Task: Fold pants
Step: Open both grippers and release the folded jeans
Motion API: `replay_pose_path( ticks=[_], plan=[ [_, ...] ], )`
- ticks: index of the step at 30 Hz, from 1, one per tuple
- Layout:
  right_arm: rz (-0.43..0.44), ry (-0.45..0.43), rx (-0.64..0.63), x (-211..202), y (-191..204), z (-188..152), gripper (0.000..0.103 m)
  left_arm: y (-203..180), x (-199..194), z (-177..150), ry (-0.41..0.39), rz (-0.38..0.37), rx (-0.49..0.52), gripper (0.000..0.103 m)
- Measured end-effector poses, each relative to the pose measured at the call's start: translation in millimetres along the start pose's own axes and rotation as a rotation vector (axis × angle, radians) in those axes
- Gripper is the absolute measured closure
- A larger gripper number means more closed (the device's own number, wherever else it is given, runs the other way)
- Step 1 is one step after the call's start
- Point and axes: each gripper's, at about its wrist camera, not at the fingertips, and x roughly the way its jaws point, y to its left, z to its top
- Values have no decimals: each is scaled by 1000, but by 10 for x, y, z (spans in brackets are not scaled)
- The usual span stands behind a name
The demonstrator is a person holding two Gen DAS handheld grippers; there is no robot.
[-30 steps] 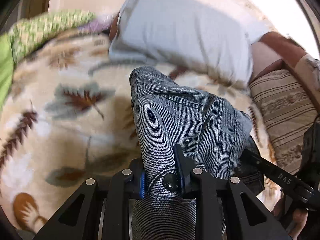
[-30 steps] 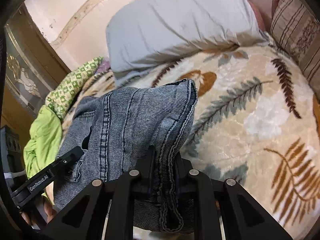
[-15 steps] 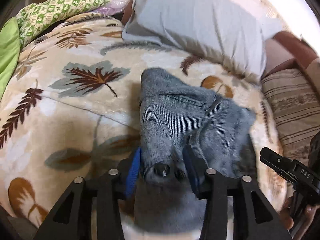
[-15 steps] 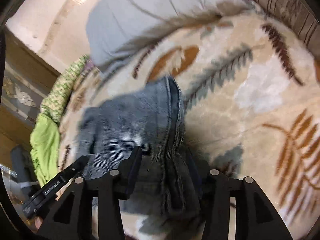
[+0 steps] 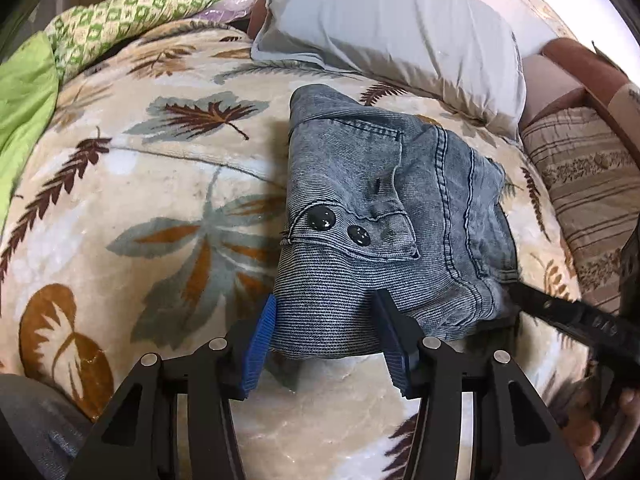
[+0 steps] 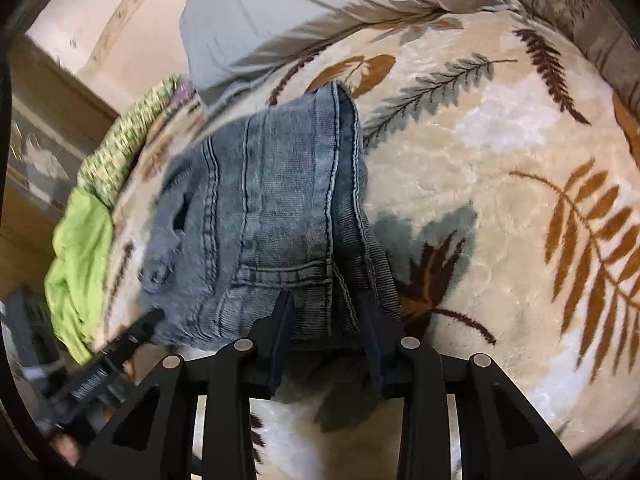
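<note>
A pair of grey-blue denim pants (image 5: 372, 216) lies folded in a compact bundle on the leaf-patterned blanket (image 5: 160, 184), with two dark buttons on top. My left gripper (image 5: 326, 340) is open, its blue pads on either side of the bundle's near edge. In the right wrist view the same pants (image 6: 272, 216) lie flat, and my right gripper (image 6: 326, 332) is open around their near edge. The right gripper's finger (image 5: 560, 308) also shows at the right of the left wrist view.
A grey pillow (image 5: 396, 36) lies behind the pants. A striped cushion (image 5: 584, 184) is at the right. Green cloth (image 5: 24, 92) and a green patterned cover (image 5: 120, 20) are bunched at the left. A wooden cabinet (image 6: 44, 128) stands beside the bed.
Both grippers lowered the pants onto the blanket, opened and let go. The pants now rest folded on the bed, and both grippers have drawn back a little.
</note>
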Motion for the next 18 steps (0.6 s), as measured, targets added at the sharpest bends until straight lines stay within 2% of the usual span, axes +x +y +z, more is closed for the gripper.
replay_pose_path(
  ticks=[5, 9, 11, 14, 18],
  plan=[
    [-41, -43, -47, -35, 94, -50, 71, -89, 20, -75, -24, 33, 47, 53],
    [9, -85, -51, -196, 128, -100, 69, -32, 3, -77, -28, 11, 39, 53],
    [46, -68, -43, -206, 108, -160, 68, -19, -10, -72, -29, 7, 35, 53],
    [57, -40, -43, -173, 102, -217, 69, 3, -33, -68, -28, -5, 23, 53],
    [108, -22, -10, -121, 89, -184, 70, 57, -41, -48, -15, -31, 0, 53]
  ],
)
